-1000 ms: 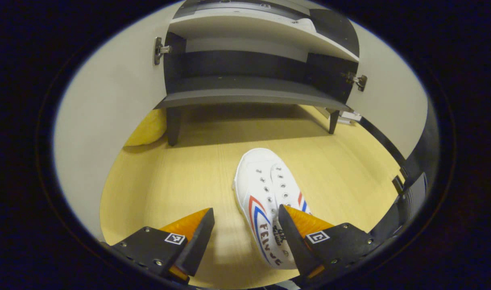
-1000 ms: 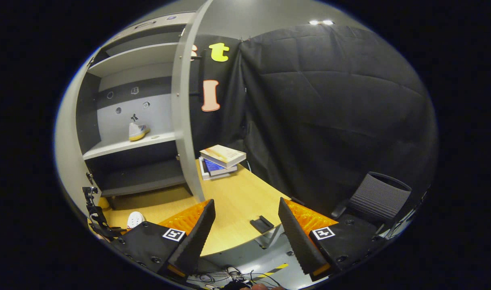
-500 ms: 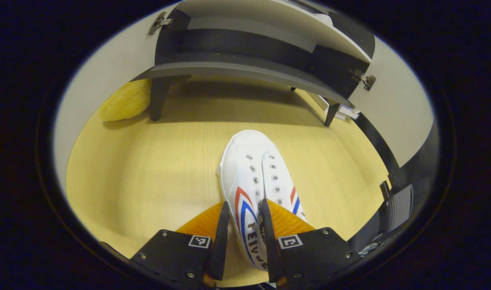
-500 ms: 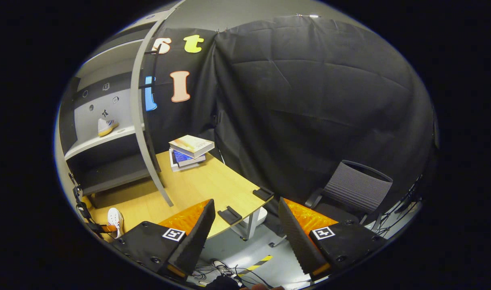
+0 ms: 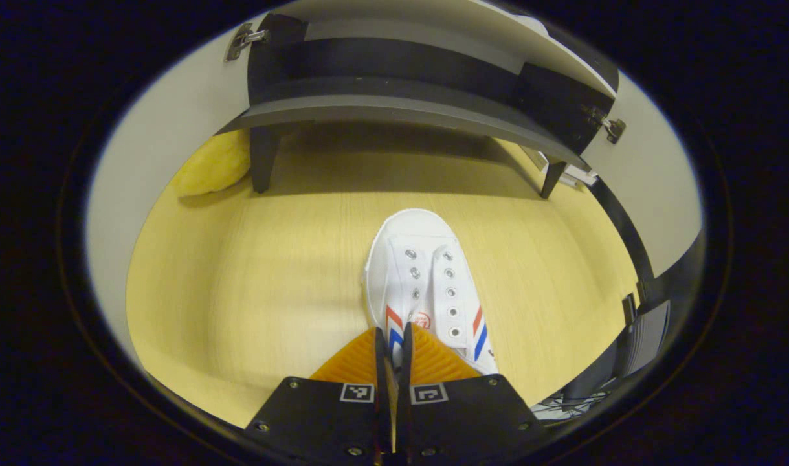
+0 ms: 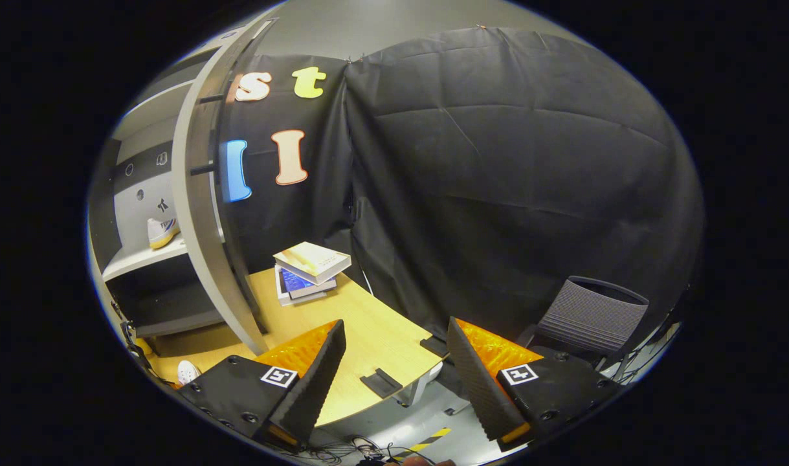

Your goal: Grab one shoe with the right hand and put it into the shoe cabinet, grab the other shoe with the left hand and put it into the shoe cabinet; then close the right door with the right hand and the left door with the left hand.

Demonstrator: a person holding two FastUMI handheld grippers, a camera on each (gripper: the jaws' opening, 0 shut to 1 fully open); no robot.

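While I look along the left gripper (image 5: 392,343), I see its two orange ribbed fingers (image 5: 352,362) drawn almost together, pinching the rear edge of a white canvas shoe with red and blue stripes (image 5: 423,278). That shoe lies on the pale wooden tabletop (image 5: 239,285), toe pointing toward the grey shoe cabinet with black inner walls (image 5: 394,110), which stands on dark legs just beyond it. Both cabinet doors stand open, one on each side, and I count two metal hinges: one at the upper left (image 5: 239,40), one at the right (image 5: 611,126). A yellow padded object (image 5: 216,165) sits beside the cabinet's left leg.

From the right gripper view, the right gripper (image 6: 394,353) hangs off the table's edge with its fingers spread wide and nothing between them. I count two shoes: a second white shoe with a yellowish sole (image 6: 161,232) resting on the cabinet's light shelf, and the first one low at the left on the table. The open right door (image 6: 197,213) shows edge-on. A stack of three books (image 6: 310,272) lies on the table, and one grey office chair (image 6: 595,320) stands at the right.
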